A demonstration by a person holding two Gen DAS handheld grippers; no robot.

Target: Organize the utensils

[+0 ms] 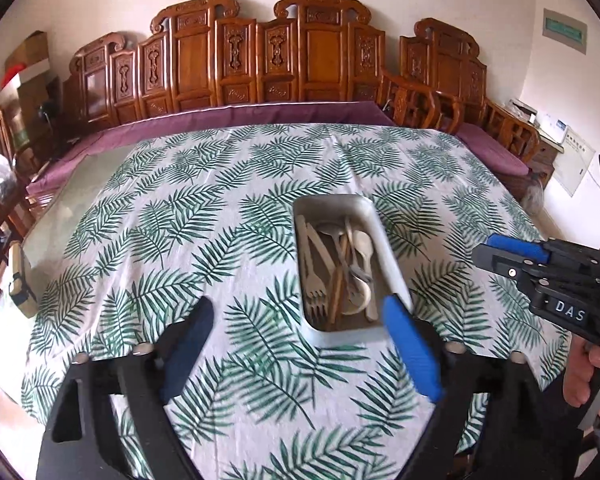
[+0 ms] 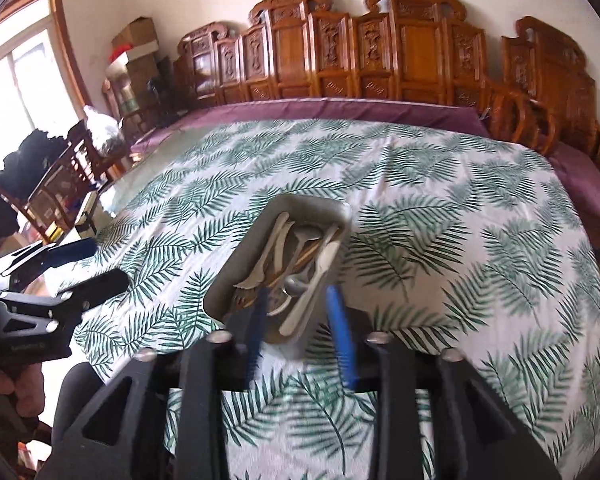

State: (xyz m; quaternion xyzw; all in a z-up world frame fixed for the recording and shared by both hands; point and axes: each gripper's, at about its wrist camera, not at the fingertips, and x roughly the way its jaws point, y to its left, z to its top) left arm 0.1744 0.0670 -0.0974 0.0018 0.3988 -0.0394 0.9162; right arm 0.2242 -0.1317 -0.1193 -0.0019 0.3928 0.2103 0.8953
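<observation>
Sitting in the middle of the leafy tablecloth (image 1: 228, 240): the white tray (image 1: 384, 240) with the forks (image 1: 314, 296), spoons (image 1: 362, 248) and chopsticks (image 1: 338, 280) all piled inside; hovering just in front of the tray, left gripper (image 1: 300, 344) with fingers wide apart and holding nothing; hanging near the tray too, right gripper (image 2: 300, 328) with fingers partly apart and empty; maybe bumping the tray's near end and tipping it; maybe knocking the two grippers together, being so close.
</observation>
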